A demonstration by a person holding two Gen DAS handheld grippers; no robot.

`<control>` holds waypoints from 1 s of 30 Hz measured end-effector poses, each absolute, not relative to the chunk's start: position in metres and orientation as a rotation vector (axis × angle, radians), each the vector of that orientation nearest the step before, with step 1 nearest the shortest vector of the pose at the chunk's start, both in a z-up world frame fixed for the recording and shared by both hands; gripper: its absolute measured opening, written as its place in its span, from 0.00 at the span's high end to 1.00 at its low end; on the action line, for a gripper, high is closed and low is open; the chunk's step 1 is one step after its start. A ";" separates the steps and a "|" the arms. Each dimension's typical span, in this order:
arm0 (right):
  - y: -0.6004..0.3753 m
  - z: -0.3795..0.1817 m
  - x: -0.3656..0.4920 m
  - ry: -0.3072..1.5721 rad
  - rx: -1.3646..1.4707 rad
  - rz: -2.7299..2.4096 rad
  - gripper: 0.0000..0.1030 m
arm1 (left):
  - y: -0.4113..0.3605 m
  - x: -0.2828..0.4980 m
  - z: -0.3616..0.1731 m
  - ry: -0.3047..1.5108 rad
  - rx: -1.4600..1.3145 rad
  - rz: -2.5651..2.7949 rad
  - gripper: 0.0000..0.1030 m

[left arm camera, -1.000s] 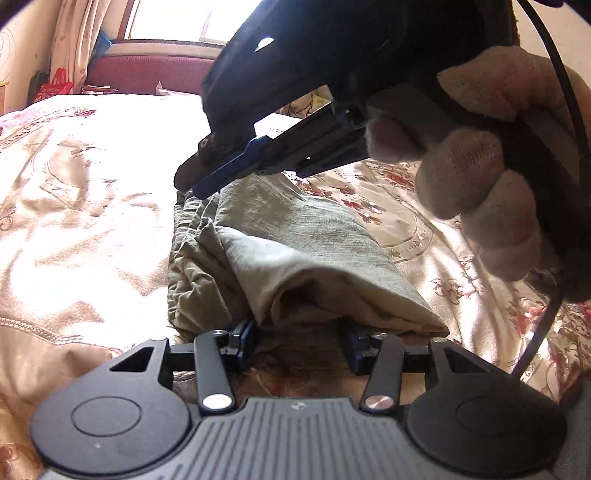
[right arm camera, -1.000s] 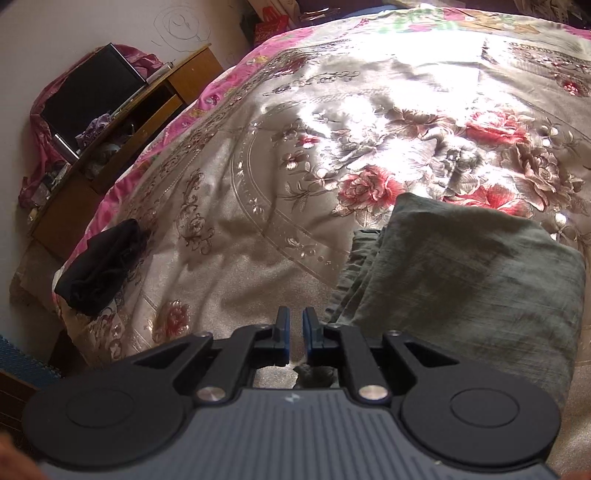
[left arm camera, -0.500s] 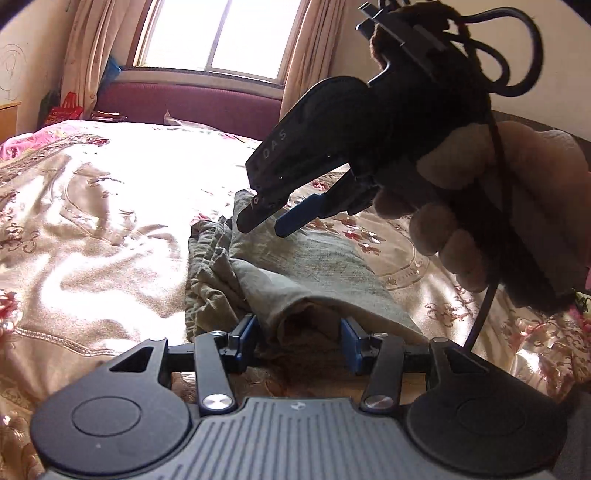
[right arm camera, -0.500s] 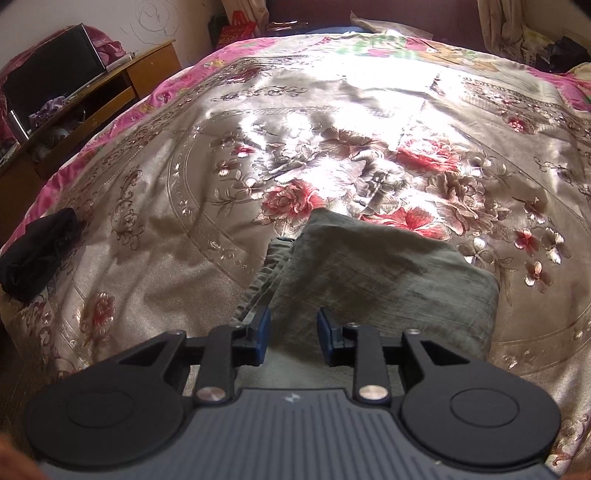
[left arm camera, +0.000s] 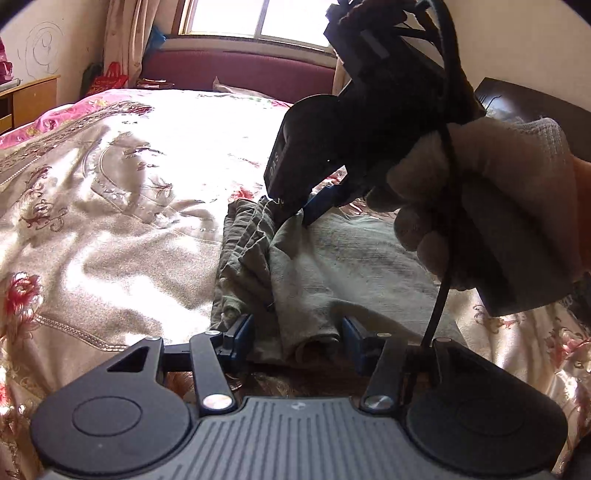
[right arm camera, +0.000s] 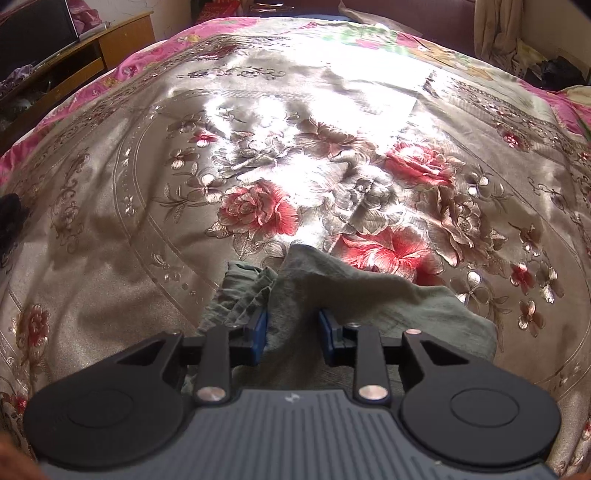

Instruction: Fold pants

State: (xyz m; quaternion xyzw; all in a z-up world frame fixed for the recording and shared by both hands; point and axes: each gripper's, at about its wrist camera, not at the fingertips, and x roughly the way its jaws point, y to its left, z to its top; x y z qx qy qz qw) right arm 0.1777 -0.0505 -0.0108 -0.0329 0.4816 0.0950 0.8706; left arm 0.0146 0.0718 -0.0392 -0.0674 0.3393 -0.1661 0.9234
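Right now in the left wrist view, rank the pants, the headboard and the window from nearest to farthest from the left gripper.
1. Pants, between the left gripper's open fingers.
2. Headboard, across the bed.
3. Window, above and behind it.

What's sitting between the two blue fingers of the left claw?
A folded edge of the green pants lies inside the open left claw, seen in the left wrist view.
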 end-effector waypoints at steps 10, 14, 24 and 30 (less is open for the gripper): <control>-0.062 0.019 0.171 0.961 0.038 0.294 0.95 | 0.082 0.017 -0.029 0.675 -0.219 -0.402 0.75; -0.055 0.031 0.175 0.942 0.044 0.322 0.95 | 0.098 0.015 -0.022 0.656 -0.278 -0.398 0.75; -0.021 -0.008 0.199 1.016 0.046 0.278 0.93 | 0.148 0.041 -0.044 0.725 -0.464 -0.364 0.74; -0.013 -0.030 0.205 1.034 0.009 0.291 0.84 | 0.159 0.043 -0.058 0.757 -0.480 -0.331 0.66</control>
